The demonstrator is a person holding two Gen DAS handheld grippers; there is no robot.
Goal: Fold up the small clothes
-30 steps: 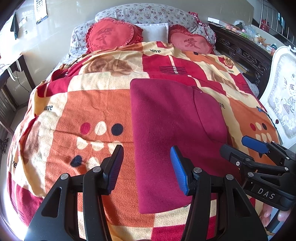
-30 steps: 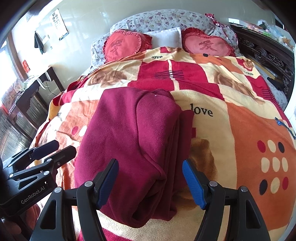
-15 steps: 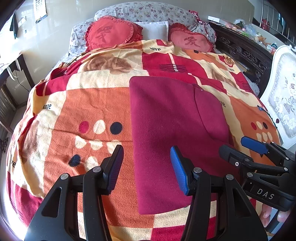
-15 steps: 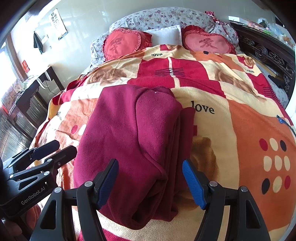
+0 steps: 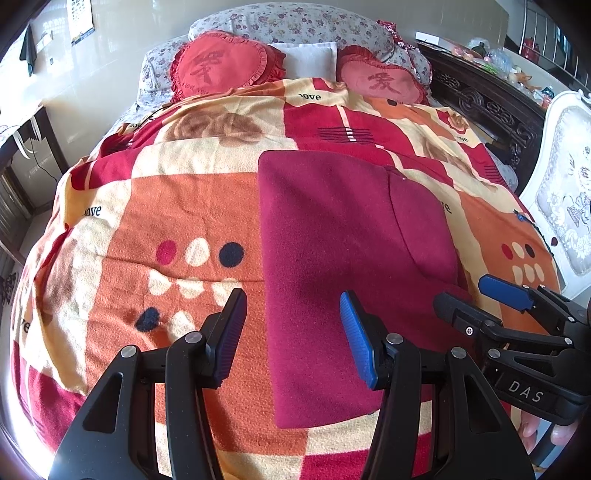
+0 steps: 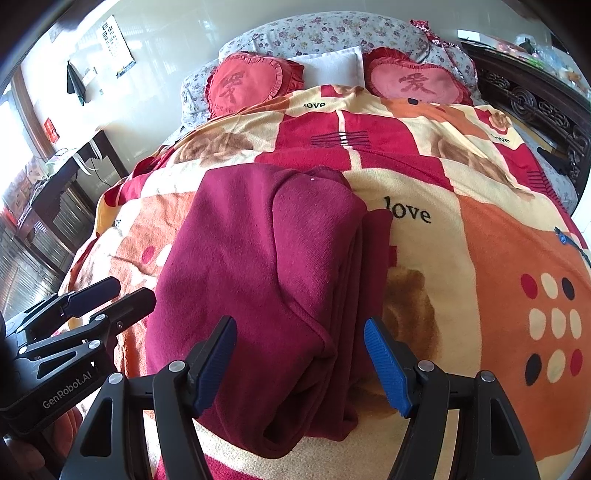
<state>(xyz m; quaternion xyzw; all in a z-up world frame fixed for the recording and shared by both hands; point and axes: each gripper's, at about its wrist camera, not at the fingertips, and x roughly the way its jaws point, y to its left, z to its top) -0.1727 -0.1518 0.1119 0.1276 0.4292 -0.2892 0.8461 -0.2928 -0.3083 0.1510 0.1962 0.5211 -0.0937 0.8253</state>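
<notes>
A dark red fleece garment (image 5: 332,258) lies folded into a long rectangle on the patterned blanket (image 5: 177,206). Its stacked layers show along the right edge in the right wrist view, garment (image 6: 258,280). My left gripper (image 5: 293,328) hovers open above the garment's near left edge, nothing between its blue pads. My right gripper (image 6: 299,363) hovers open over the garment's near right corner, also empty. Each gripper shows in the other's view: the right gripper (image 5: 484,299) at lower right, the left gripper (image 6: 110,295) at lower left.
Two red heart cushions (image 5: 218,66) (image 5: 380,79) and floral pillows (image 5: 295,26) lie at the bed's head. A dark carved bed frame (image 5: 491,107) and a white chair (image 5: 569,199) stand on the right. A dark desk (image 6: 62,192) stands on the left.
</notes>
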